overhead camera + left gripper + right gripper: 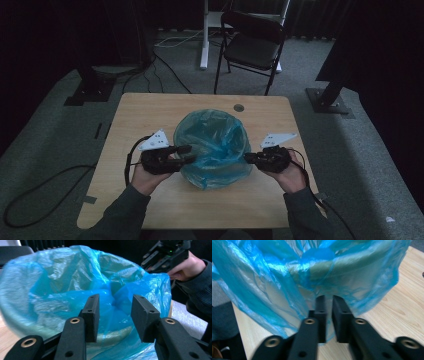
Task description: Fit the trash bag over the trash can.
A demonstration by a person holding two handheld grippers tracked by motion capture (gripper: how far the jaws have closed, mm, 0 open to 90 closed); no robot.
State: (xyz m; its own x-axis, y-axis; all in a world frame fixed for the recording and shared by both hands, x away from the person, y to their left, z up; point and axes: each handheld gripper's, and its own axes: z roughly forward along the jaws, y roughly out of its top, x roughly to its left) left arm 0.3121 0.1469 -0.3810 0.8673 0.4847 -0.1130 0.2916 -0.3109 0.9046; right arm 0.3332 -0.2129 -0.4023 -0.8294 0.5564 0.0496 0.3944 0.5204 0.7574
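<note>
Where grey carpet spreads under everything, taken up at the middle by a light wooden desk [150, 120] with a round cable hole [239, 107] near the far edge. Beyond the far edge, a black folding chair [250, 45], facing the desk, with white table legs [205, 35] behind it and dark stand bases on the carpet at left and right. Black cables looping over the floor on the left. At the centre of the desk, a round bin lined with a blue plastic bag [212, 147], the liner draped over the rim and hanging loose down the outside, crumpled inside. Just left of the bin, the left gripper [184, 154], held level in a hand, jaws set fairly wide on either side of a fold of liner at the rim, pads not seen pressing on it. Just right of the bin, the right gripper [248, 158], likewise level, jaws drawn narrow with a thin gap between them; liner film lying across the gap, so whether pinched or merely in front cannot be told. Nothing else on the desk around the bin.
</note>
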